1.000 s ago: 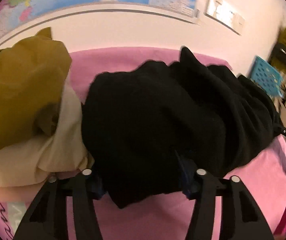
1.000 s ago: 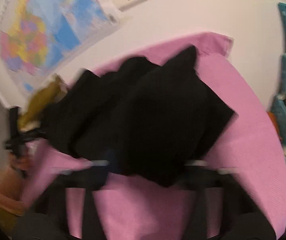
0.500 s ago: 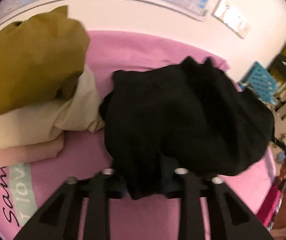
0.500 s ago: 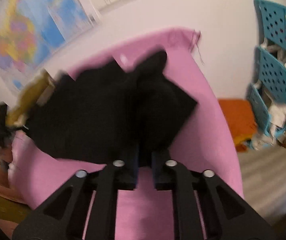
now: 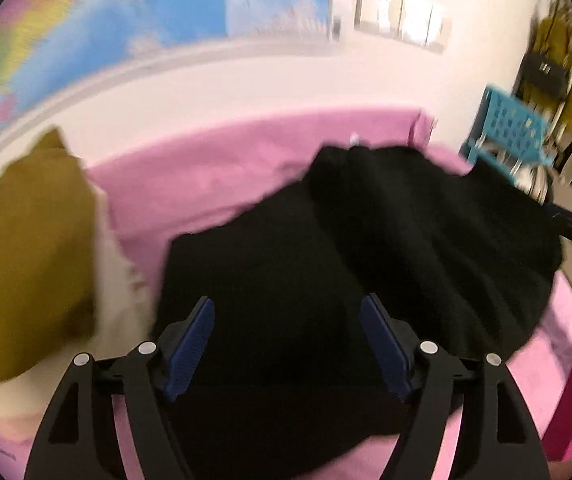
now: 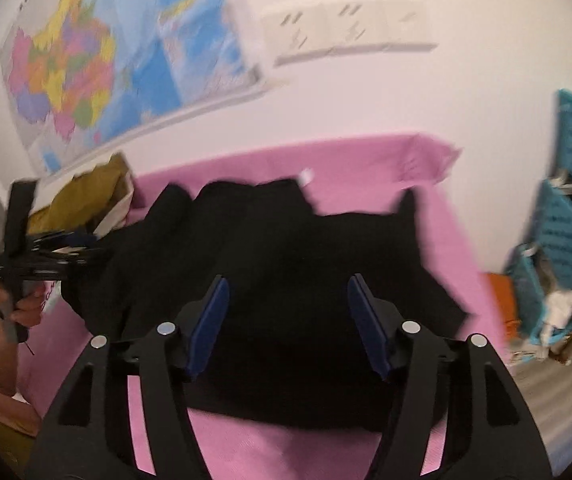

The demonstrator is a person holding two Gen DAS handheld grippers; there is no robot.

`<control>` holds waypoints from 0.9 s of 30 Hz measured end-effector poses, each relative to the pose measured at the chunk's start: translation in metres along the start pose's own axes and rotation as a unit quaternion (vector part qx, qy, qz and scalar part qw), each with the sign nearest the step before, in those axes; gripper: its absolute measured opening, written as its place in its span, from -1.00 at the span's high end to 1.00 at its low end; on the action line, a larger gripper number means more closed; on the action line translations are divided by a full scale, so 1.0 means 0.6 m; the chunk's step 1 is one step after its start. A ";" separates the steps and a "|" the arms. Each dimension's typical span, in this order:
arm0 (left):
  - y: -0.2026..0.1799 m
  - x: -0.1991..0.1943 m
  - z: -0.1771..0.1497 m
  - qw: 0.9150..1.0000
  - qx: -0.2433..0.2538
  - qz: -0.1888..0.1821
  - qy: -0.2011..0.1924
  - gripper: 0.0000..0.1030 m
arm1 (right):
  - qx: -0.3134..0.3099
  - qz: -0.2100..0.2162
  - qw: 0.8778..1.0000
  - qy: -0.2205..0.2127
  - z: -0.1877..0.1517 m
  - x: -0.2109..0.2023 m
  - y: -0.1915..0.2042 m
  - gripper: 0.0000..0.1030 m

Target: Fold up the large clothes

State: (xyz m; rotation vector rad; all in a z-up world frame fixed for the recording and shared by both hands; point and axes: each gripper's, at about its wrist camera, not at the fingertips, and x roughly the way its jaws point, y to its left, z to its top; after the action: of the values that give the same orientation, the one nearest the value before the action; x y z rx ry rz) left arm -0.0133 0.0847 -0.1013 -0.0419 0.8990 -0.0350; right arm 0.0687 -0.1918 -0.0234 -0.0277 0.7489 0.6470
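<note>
Black garment (image 6: 306, 280) beneath parted tool (image 6: 288, 322)

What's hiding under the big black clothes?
Under the black garment you can see a pink sheet poking out all around it. Whether anything else lies beneath the middle is covered by the fabric, so it can't be told.

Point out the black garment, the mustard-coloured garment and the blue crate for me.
black garment (image 5: 366, 260), left wrist view, middle of the cloth.
mustard-coloured garment (image 5: 25, 248), left wrist view, its broad front face.
blue crate (image 5: 510, 128), left wrist view, perforated side wall.
</note>
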 end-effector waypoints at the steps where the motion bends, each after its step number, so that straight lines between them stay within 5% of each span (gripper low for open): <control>1: -0.002 0.017 0.004 1.000 0.001 -0.001 0.009 -0.39 | -0.003 0.011 1.000 0.024 0.006 0.037 0.009 -0.34; 5: -0.014 0.058 0.020 0.999 0.014 0.032 0.011 -0.02 | -0.011 0.009 0.997 0.075 0.012 0.128 0.021 -0.38; 7: -0.009 0.065 0.028 0.999 0.003 0.034 0.006 0.44 | -0.018 -0.003 0.996 0.085 0.008 0.154 0.024 0.03; 9: -0.002 0.064 0.034 0.999 -0.006 0.037 0.004 0.63 | -0.020 -0.004 0.996 0.082 0.009 0.162 0.020 0.99; 15: 0.028 0.013 0.065 0.996 -0.047 0.035 -0.064 0.83 | 0.030 -0.002 0.999 -0.024 0.037 0.069 -0.016 0.99; 16: 0.032 0.003 0.068 0.995 -0.052 0.033 -0.081 0.83 | 0.032 -0.032 0.998 -0.044 0.041 0.053 -0.023 0.99; 22: 0.019 0.058 0.061 0.998 -0.018 0.043 -0.038 0.65 | 0.070 -0.012 0.997 0.019 0.008 0.103 -0.054 0.96; 24: 0.019 0.067 0.055 0.998 -0.019 0.044 -0.032 0.53 | 0.084 -0.002 0.996 0.017 0.000 0.105 -0.050 0.45; 27: 0.020 0.056 0.055 0.998 -0.021 0.051 -0.040 0.43 | 0.069 0.012 0.998 0.003 -0.003 0.093 -0.026 -0.05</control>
State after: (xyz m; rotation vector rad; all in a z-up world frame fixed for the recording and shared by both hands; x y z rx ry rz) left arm 0.0335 0.0957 -0.1080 -0.0351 0.8215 0.0805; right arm 0.1070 -0.1747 -0.0638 0.1054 0.8000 0.6172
